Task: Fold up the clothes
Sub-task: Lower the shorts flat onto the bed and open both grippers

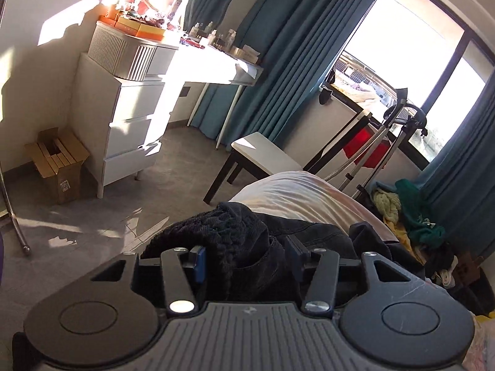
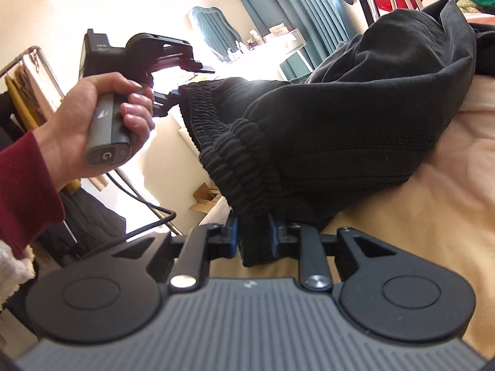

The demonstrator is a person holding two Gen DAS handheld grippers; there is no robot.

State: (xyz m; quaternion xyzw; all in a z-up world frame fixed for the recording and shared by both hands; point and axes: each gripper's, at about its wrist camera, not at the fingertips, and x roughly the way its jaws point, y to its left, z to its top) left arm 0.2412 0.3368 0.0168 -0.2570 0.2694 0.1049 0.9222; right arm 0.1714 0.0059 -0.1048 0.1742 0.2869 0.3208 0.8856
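Over bed (image 2: 433, 185): 1 black trousers (image 2: 340, 117), L hand-held gripper (image 1: 247, 262) & R hand-held gripper (image 2: 253, 238) each pinching waistband.

Both hand-held grippers clamped tight: left hand-held gripper (image 1: 247, 262) level, right hand-held gripper (image 2: 253, 237) alongside, left hand (image 2: 102, 123) wrapped round its handle.

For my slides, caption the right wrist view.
Right gripper and left gripper stretch the elastic waistband of black trousers above the bed.
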